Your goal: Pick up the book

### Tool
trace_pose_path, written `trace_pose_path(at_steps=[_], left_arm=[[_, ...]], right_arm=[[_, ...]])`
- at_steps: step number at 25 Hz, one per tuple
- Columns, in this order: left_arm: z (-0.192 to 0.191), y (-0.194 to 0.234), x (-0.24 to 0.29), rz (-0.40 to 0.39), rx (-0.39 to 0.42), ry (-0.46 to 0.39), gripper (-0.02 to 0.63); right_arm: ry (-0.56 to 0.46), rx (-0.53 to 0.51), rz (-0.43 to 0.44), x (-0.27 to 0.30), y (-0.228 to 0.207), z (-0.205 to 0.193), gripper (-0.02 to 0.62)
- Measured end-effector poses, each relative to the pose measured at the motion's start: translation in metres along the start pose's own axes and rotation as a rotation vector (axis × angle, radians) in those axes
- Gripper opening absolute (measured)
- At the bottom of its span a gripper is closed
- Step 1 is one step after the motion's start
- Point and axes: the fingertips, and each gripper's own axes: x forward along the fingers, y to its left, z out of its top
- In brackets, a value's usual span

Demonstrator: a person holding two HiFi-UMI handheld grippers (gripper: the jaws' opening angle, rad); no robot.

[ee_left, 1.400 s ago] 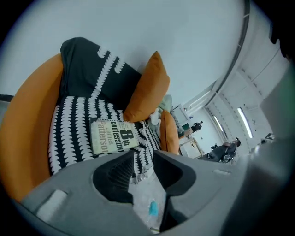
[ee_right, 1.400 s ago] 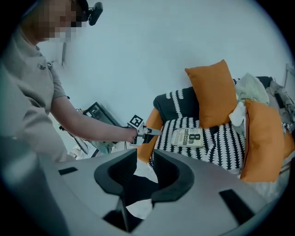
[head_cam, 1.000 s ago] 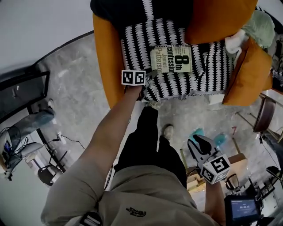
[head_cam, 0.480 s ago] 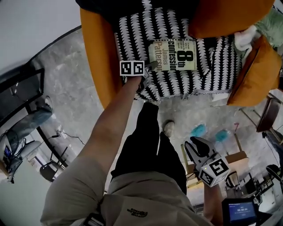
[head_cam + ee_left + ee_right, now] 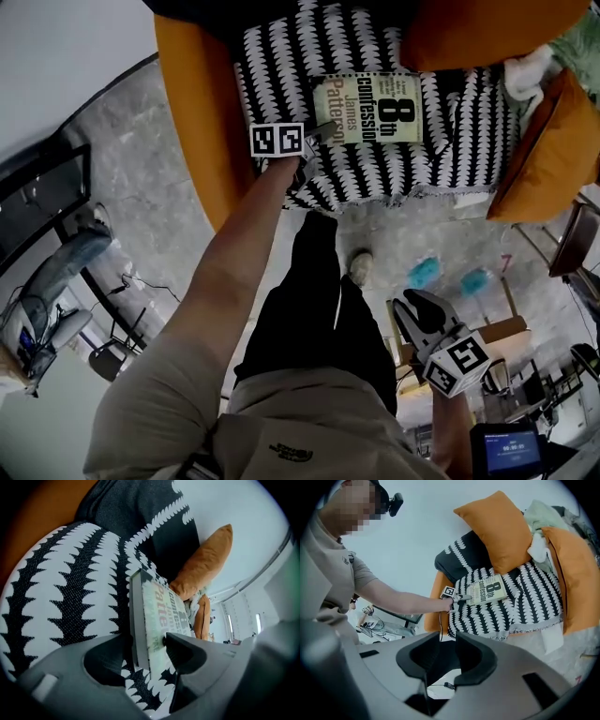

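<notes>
On the seat of an orange upholstered armchair [image 5: 192, 112], over a black-and-white zigzag-patterned throw [image 5: 281, 56], lies one cream-coloured paperback book [image 5: 367, 96]. Its cover faces up. The big black print on it reads "8th Confession", with "James Patterson" in paler letters beside it; the smaller lines are too fine to read.

The left gripper [image 5: 322, 131] reaches in from the near left at the end of the person's outstretched bare arm [image 5: 234, 272]. Its jaws are closed on the paperback book's left edge, one pressed against the cover and the other against the underside.

The right gripper [image 5: 419, 311] hangs well apart from the armchair, low on the near right above the grey mottled floor [image 5: 141, 159]. Its jaws are drawn together to a narrow slit with nothing between them.

Each gripper carries one white cube with black square markers, two in all: one just behind the left jaws [image 5: 277, 140], one behind the right [image 5: 461, 361].

Two plain orange cushions rest on the armchair, one at the far side against the back [image 5: 487, 28] and one propped at the right [image 5: 553, 141]. Two small turquoise things [image 5: 422, 274] lie on the floor near the seat's front edge; what they are I cannot tell.
</notes>
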Motion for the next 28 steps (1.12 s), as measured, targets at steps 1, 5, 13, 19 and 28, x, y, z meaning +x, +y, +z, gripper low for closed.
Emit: trace_pose_path(at_steps=[1,5,13,19,28], left_arm=[[0.0,-0.001,0.001,0.003,0.003,-0.01,0.253],[-0.002,-0.011,0.007,-0.041,-0.068,-0.044,0.253],[0.001,-0.031,0.021,-0.142,-0.204,-0.071,0.107],[-0.001,-0.037,0.008,-0.167,-0.237,-0.105,0.074],[0.003,-0.07,-0.017,-0.242,-0.298,-0.191,0.048]], right_arm=[[-0.002,0.005,0.0,0.0,-0.001,-0.002,0.114],[0.006,0.009,0.01,-0.003,-0.002,-0.013,0.114],[0.005,0.021,0.0,-0.002,-0.003,-0.014,0.112],[-0.006,0.024,0.002,-0.001,-0.002,-0.014,0.11],[-0.022,-0.003,0.02,-0.019,0.001,-0.008,0.11]])
